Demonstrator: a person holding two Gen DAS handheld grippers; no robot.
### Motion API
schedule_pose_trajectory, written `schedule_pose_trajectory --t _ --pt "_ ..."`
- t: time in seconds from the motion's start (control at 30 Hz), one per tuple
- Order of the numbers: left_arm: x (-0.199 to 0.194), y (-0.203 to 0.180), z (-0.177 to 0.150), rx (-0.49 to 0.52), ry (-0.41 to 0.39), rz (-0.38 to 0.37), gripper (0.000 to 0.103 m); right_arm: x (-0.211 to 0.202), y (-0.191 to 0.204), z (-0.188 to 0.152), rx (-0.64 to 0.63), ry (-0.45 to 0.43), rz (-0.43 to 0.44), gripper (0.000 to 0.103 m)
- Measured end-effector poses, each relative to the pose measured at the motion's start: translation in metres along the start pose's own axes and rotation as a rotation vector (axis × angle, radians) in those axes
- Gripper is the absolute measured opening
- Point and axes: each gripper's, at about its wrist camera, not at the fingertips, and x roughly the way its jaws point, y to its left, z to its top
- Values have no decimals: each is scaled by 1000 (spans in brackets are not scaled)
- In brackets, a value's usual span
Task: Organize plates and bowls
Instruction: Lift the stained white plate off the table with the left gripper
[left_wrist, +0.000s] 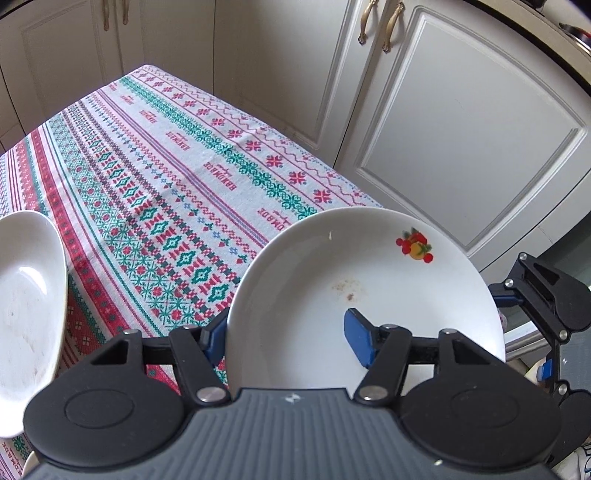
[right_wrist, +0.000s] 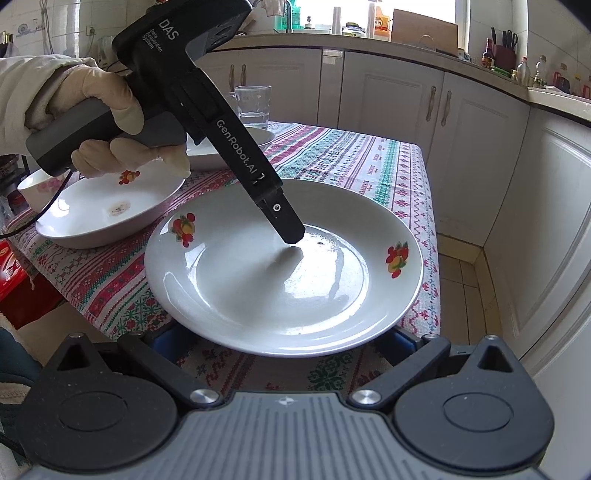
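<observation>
Our left gripper (left_wrist: 286, 339) is clamped on the plate (left_wrist: 369, 280), one blue pad (left_wrist: 360, 339) inside the well, the other outside the rim. The right gripper (right_wrist: 284, 343) waits with fingers (right_wrist: 166, 339) spread wide, their tips tucked out of sight below the plate's near edge, gripping nothing we can see. The plate lies at the near corner of the table (right_wrist: 369, 162), empty but for a few dark specks and a faint smear. We judge the job barely begun: nothing is stacked. Beside the plate sits a bowl (right_wrist: 110, 214) with a brownish stain, then a small bowl (right_wrist: 33, 188) at the table's edge and a far plate (right_wrist: 266, 138), its contents hidden from us. A glass (right_wrist: 255, 107) behind holds a little water.
</observation>
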Motion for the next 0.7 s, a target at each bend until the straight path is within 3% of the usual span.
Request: schedule_pose_trajectory --t 0.3,0.7 --pt "-9 11 16 -22 -50 9 63 2 -7 17 -48 -2 -13 103" --pt "7 37 45 -46 -79 40 63 37 -38 40 -93 6 -2 103"
